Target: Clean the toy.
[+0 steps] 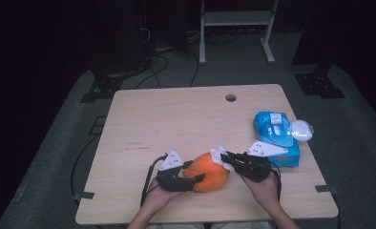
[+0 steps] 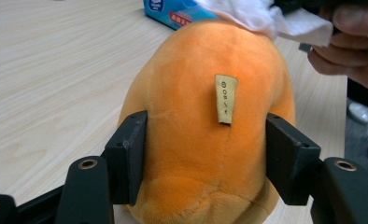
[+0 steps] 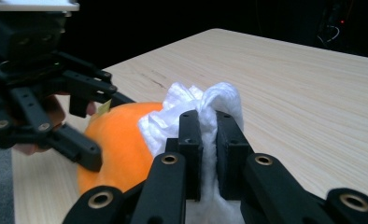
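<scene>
An orange plush toy (image 1: 210, 171) lies near the front edge of the wooden table (image 1: 176, 119). My left gripper (image 1: 193, 177) is shut on the plush toy (image 2: 205, 116), its jaws pressing both sides below a small tan tag (image 2: 226, 99). My right gripper (image 1: 224, 157) is shut on a crumpled white tissue (image 3: 205, 112) and holds it against the top of the toy (image 3: 119, 140). The tissue (image 2: 275, 18) rests on the far end of the toy in the left gripper view. The left gripper (image 3: 86, 133) also appears in the right gripper view, around the toy.
A blue pack of wipes (image 1: 276, 138) sits at the right side of the table, with a white crumpled wad (image 1: 301, 130) beside it. A round cable hole (image 1: 231, 98) is near the far edge. Stand legs and cables lie on the floor beyond.
</scene>
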Action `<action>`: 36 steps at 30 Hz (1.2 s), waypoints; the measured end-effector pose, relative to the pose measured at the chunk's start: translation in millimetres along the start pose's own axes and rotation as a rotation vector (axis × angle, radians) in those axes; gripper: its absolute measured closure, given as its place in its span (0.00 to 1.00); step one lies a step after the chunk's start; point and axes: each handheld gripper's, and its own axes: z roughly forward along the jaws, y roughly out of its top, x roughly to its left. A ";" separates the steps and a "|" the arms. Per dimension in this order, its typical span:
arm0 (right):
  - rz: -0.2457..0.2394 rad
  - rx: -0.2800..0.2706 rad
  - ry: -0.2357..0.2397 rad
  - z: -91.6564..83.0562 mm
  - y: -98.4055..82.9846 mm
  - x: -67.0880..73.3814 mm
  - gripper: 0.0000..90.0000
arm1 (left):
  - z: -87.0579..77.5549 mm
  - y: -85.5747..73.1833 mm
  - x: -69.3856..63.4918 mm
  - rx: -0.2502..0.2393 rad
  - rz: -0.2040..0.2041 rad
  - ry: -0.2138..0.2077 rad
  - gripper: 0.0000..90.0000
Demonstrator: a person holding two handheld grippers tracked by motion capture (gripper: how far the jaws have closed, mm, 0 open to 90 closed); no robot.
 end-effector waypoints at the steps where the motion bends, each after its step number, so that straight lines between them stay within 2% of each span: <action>1: 0.001 0.001 0.002 -0.2 -0.4 0.1 0.91 | -0.4 -0.2 0.6 0.000 -0.003 -0.003 0.42; 6: 0.051 0.006 -0.003 -0.6 -5.1 -8.6 0.91 | 0.1 1.0 -1.9 0.006 0.002 0.007 0.42; 9: 0.024 -0.014 0.019 -0.6 0.8 3.0 0.91 | -0.3 2.3 -2.6 0.000 -0.012 0.001 0.43; 12: -0.020 -0.011 0.023 1.2 4.1 8.9 0.91 | -1.2 5.0 -7.2 0.008 0.006 0.015 0.44; 16: 0.055 0.006 0.005 2.1 -4.4 -10.6 0.91 | -3.4 10.0 -13.7 0.008 0.033 0.028 0.45; 18: 0.069 0.006 0.005 1.3 -5.4 -11.6 0.91 | -5.0 12.1 -14.2 0.002 0.027 0.024 0.45; 20: 0.046 -0.009 0.012 0.2 -0.4 -2.2 0.91 | -4.9 12.7 -15.5 -0.003 0.019 0.019 0.45; 22: 0.022 -0.032 0.054 -0.6 6.4 8.3 0.91 | -2.7 12.3 -19.1 0.001 0.025 0.014 0.45; 24: -0.007 -0.018 0.049 1.7 7.6 13.4 0.91 | -0.9 11.2 -20.1 0.011 0.031 0.018 0.44; 25: -0.009 -0.008 0.044 3.4 5.5 12.3 0.91 | -0.1 10.3 -18.7 0.010 0.028 0.013 0.43; 26: 0.013 -0.001 0.047 5.1 1.6 7.4 0.91 | 0.2 10.0 -17.8 0.009 0.022 0.010 0.39; 29: 0.028 0.018 0.023 6.7 -4.8 -2.9 0.91 | 2.9 9.0 -13.1 0.002 0.000 -0.030 0.25; 32: 0.042 0.020 0.010 6.4 -6.9 -7.9 0.91 | 6.9 5.3 -10.1 0.017 -0.006 -0.030 0.18; 34: 0.039 0.010 0.016 5.9 -4.4 -3.1 0.91 | 7.7 4.3 -10.2 0.023 -0.002 -0.021 0.20; 36: 0.008 -0.001 0.030 5.0 0.5 8.1 0.90 | 6.7 3.9 -11.2 0.009 0.012 -0.007 0.27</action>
